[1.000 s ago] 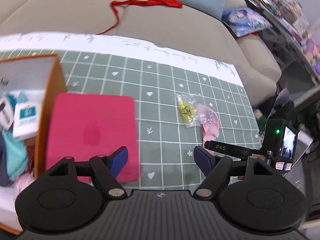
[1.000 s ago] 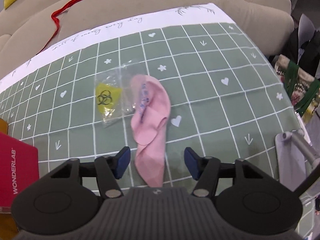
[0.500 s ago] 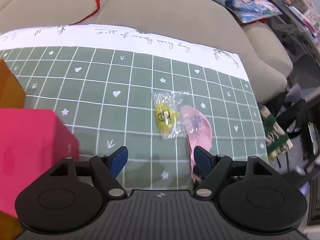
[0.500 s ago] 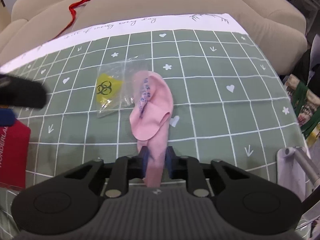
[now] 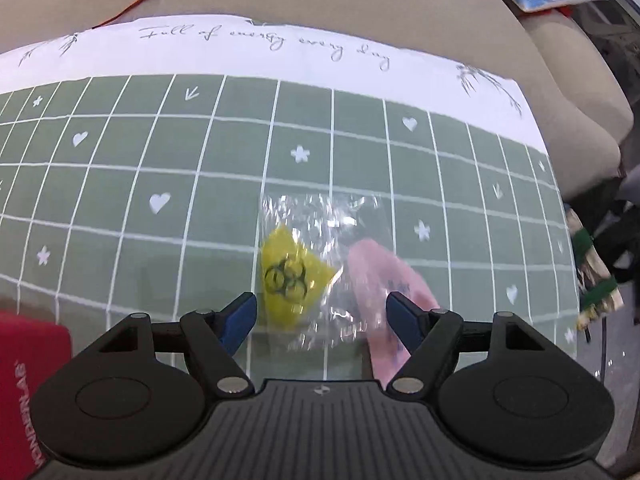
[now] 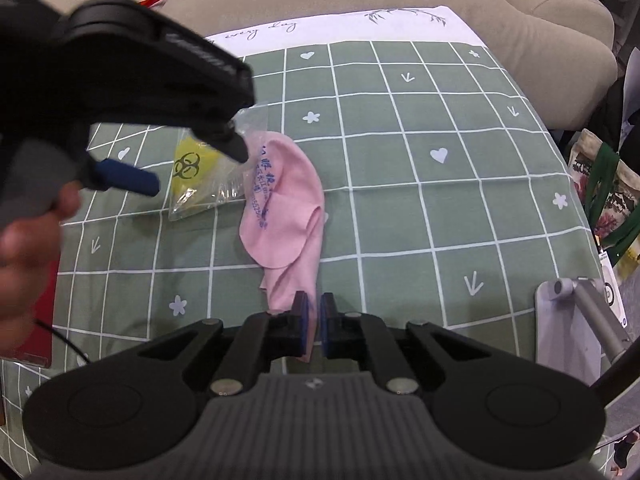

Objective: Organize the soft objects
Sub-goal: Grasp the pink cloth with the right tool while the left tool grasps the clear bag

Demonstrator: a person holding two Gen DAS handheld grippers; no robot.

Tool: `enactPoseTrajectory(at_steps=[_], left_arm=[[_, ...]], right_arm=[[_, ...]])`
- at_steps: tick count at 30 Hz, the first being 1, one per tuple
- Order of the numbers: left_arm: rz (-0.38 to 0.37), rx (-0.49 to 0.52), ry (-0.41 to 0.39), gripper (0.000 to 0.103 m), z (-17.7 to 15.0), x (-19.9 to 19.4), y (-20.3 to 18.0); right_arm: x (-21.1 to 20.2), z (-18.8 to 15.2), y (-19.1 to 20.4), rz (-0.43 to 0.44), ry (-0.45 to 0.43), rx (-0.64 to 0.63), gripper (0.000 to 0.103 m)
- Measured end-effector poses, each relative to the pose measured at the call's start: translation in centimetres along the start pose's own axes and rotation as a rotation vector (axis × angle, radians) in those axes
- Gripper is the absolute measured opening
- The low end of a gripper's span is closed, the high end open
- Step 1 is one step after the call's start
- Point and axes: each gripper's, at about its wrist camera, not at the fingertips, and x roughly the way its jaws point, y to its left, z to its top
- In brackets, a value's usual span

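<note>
While your right gripper point(image 6: 314, 322) had its blue-padded fingers point(image 6: 301, 316) pinched on the near end of the pink fabric sock point(image 6: 286, 216), the rest of the sock lay flat on the green grid-patterned cloth point(image 6: 440, 200) over the worktop, stretching away from the fingers. Your left gripper point(image 5: 322, 316) hovered with fingers point(image 5: 240, 314) spread wide over the clear plastic bag with a yellow biohazard-marked item point(image 5: 296, 276), which lay just beside the sock, touching its far end. A red book point(image 5: 28, 360) sat at the left edge.
</note>
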Motion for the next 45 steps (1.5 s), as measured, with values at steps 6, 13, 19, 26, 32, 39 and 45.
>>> enactPoseTrajectory(at_steps=[6, 13, 19, 26, 32, 39, 45], left_arm=[[0.032, -0.014, 0.000, 0.073, 1.1, 1.9, -0.4], [0.022, -0.091, -0.067, 0.029, 1.5, 1.9, 0.8], [0.103, 0.021, -0.139, 0.005, 1.0, 2.1, 0.3], [0.115, 0.009, -0.170, 0.000, 0.0, 1.7, 0.3], [0.038, -0.054, -0.160, 0.000, -0.3, 0.8, 1.7], [0.015, -0.070, -0.183, 0.000, -1.5, -1.3, 2.1], [0.047, -0.041, -0.192, 0.000, -2.3, -4.1, 2.2]], right_arm=[[0.2, 0.3, -1.0, 0.056, 0.011, 0.057, 0.004], [0.1, 0.2, -0.6, 0.058, 0.008, 0.042, 0.004], [0.1, 0.1, -0.8, 0.058, 0.009, 0.044, 0.003], [0.0, 0.2, -0.7, 0.060, 0.006, 0.045, 0.004], [-0.1, 0.1, -0.8, 0.059, 0.004, 0.037, 0.003], [0.0, 0.1, -0.8, 0.060, 0.007, 0.037, 0.003], [-0.3, 0.2, -0.6, 0.049, 0.004, 0.041, 0.001]])
